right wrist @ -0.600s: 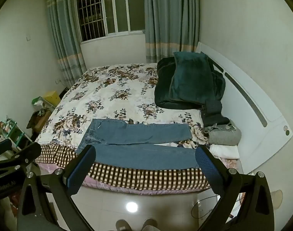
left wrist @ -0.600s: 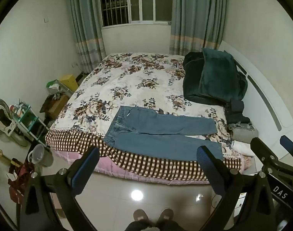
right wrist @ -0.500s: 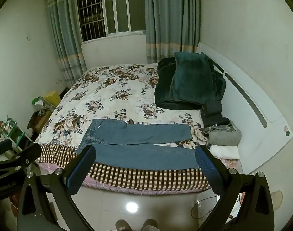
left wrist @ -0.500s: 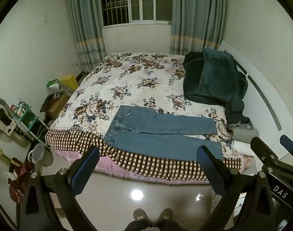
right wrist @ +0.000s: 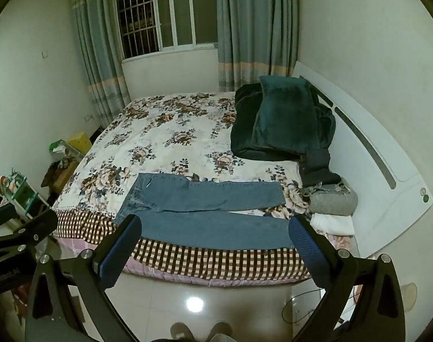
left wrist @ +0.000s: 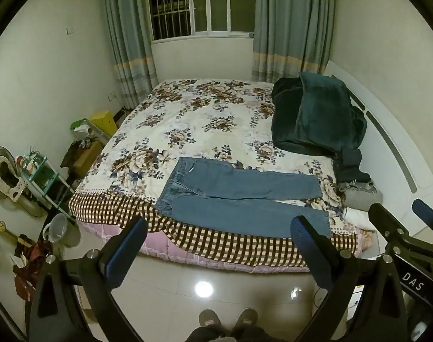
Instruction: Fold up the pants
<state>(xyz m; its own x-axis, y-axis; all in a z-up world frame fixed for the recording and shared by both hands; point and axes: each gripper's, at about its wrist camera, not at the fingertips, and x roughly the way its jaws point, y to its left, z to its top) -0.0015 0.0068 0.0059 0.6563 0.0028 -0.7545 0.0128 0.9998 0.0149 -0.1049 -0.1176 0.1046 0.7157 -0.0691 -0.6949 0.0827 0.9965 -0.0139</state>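
Jeans (left wrist: 239, 196): lying flat, unfolded; you are holding left gripper (left wrist: 216, 238) and right gripper (right wrist: 215, 236) wide open, everything remaining.

One pair of blue jeans (left wrist: 239, 196) was laid across the lower centre of one floral-covered bed (left wrist: 205, 119). Two grippers, the left gripper (left wrist: 219, 239) and the right gripper (right wrist: 215, 235), were seen at the bottom. One dark green blanket (left wrist: 316, 116) was heaped at upper right, and two curtains (left wrist: 128, 28) were hung beside one barred window (left wrist: 199, 2).
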